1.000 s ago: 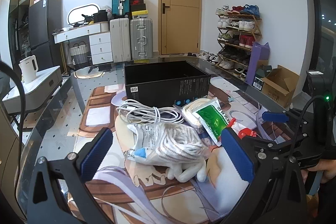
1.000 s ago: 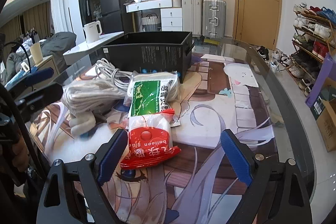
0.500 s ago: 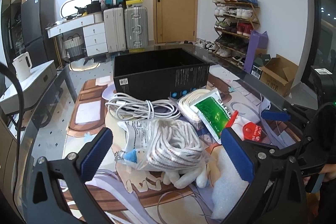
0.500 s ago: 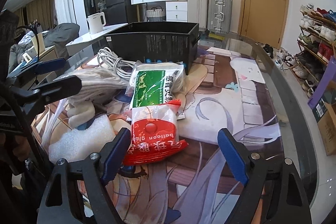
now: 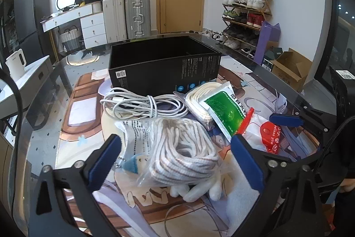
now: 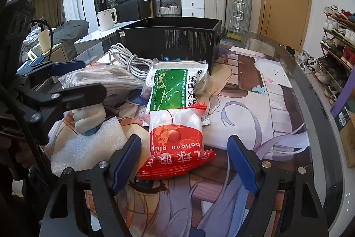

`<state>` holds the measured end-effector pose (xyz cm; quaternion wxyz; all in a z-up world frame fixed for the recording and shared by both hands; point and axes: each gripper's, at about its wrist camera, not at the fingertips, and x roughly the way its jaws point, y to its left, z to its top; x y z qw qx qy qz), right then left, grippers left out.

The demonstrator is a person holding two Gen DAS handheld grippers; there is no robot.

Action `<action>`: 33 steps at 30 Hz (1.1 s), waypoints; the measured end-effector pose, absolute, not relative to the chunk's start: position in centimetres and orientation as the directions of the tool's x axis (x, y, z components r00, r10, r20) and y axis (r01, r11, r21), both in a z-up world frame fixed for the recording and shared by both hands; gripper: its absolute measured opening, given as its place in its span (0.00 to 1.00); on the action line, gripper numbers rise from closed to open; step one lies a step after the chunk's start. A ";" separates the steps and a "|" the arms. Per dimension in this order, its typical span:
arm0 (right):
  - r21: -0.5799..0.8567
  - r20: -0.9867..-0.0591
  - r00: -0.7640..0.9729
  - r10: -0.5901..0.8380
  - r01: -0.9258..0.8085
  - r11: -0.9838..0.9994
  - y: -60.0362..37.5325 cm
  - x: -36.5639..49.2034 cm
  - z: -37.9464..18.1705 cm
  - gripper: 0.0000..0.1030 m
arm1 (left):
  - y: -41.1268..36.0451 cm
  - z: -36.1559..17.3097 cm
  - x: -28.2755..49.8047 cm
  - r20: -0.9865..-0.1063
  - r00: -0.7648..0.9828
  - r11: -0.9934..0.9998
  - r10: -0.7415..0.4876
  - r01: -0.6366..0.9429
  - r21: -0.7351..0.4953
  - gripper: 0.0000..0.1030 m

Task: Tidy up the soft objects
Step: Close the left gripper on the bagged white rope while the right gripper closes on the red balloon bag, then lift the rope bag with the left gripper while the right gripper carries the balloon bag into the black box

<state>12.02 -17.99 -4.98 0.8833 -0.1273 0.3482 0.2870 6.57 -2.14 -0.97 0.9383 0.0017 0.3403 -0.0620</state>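
A glass worktop (image 5: 40, 117) carries an illustrated mat. The bagged striped rope (image 5: 182, 154) lies between the wide-open, empty left tool (image 5: 175, 154). The balloon glue packet (image 6: 177, 143) lies between the wide-open, empty right tool (image 6: 184, 161); a black box (image 6: 173, 41) stands beyond.

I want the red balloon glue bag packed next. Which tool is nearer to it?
Right. The right tool is open with the red balloon glue bag lying between its fingers. The left tool is off to the bag's side, straddling the bagged striped rope.
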 end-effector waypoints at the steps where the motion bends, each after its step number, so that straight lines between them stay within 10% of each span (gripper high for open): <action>1: -0.023 -0.687 0.594 0.420 -0.595 0.804 -18.0 12.1 -5.0 0.80 | -2.1 -1.1 6.7 -0.645 0.755 0.992 -0.120 0.118 -0.046 0.88; 16: -0.009 -0.675 0.596 0.435 -0.596 0.803 -18.1 11.8 -5.0 0.72 | -1.5 -1.5 6.6 -0.639 0.752 0.987 -0.161 0.133 -0.093 0.50; 33: 0.016 -0.670 0.583 0.460 -0.608 0.794 -18.6 11.5 -4.9 0.54 | 0.0 -0.9 5.9 -0.610 0.768 0.979 -0.198 0.129 -0.155 0.45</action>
